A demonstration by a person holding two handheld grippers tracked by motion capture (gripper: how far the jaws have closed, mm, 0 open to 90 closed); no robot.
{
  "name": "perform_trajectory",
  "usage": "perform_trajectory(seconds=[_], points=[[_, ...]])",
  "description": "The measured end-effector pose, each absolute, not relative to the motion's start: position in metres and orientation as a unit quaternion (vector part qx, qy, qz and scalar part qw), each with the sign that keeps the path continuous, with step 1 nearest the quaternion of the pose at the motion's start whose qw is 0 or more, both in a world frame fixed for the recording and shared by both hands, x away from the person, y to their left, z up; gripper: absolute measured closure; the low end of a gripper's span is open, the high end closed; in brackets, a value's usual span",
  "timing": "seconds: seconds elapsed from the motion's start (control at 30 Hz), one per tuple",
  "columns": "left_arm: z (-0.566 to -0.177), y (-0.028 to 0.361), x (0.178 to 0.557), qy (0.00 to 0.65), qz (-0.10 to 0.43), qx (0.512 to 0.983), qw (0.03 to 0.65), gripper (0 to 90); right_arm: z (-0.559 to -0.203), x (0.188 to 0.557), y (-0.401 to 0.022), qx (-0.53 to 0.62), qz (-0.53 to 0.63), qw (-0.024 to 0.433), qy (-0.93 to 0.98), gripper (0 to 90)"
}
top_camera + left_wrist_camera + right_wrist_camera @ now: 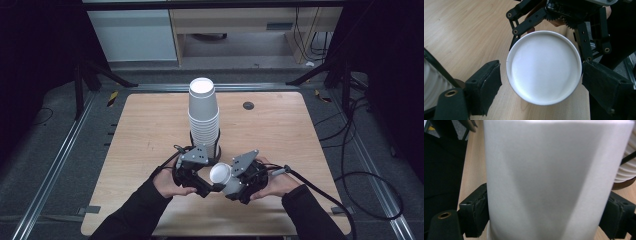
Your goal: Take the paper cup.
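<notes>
A wooden counter [150, 130] is seen in a dark room. Near its front edge, a white paper cup [220, 174] is clamped sideways in the right gripper [231, 188], its base hidden. The left gripper [205, 189] is held wide around the rim. Farther off, a cup stack [203, 117] stands upright.

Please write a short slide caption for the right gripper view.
Right gripper clamps a white paper cup by its sides above the wooden table.

Left hand-held gripper [206, 189] parted; right [231, 192] clamped
</notes>
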State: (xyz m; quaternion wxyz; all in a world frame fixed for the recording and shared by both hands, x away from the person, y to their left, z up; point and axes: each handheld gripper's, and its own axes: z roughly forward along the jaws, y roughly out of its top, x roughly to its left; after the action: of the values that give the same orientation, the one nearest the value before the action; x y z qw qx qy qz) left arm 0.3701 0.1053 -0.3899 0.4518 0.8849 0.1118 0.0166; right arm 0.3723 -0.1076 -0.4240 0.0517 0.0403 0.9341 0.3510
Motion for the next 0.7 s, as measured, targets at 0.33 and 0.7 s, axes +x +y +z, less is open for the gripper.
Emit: perform_trajectory(seconds=[0.33,0.7], points=[[-0.395,0.095,0.373,0.101,0.003,0.894,0.436,14.5,-0.426,0.370,-0.104,0.028,0.346,0.046,0.937,13.0],[-0.397,0.088,0.372,0.094,0.001,0.903,0.419,17.9,-0.424,0.370,-0.097,0.016,0.347,0.042,0.937,13.0]])
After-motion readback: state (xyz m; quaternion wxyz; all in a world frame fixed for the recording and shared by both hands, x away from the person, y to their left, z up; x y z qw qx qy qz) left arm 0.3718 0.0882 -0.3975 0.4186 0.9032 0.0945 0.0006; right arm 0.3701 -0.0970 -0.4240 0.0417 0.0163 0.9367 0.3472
